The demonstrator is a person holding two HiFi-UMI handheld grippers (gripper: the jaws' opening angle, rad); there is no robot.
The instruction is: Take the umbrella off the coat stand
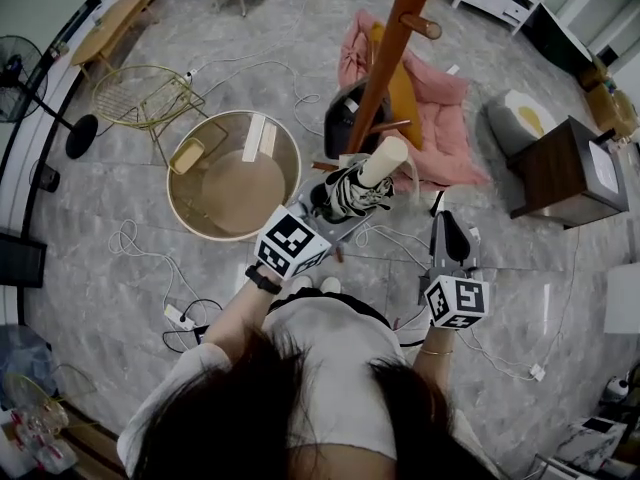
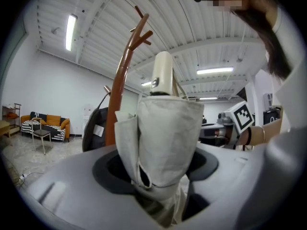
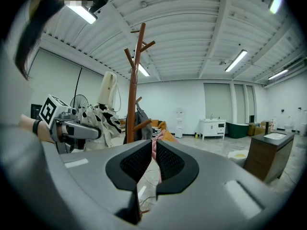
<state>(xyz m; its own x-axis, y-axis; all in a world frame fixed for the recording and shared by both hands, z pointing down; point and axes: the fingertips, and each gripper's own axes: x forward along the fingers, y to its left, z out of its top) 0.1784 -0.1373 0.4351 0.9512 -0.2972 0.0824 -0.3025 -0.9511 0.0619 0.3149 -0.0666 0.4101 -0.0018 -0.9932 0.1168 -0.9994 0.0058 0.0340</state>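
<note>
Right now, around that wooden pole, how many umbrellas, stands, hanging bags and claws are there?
Umbrella: 1
Coat stand: 1
Dark bag hanging on the stand: 1
Claws: 2, the left claw and the right claw
Total: 5

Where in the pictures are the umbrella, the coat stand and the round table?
umbrella (image 2: 168,133): left gripper view, on its folded cloth.
coat stand (image 1: 395,38): head view, on the pole.
round table (image 1: 240,193): head view, on the bare top.
</note>
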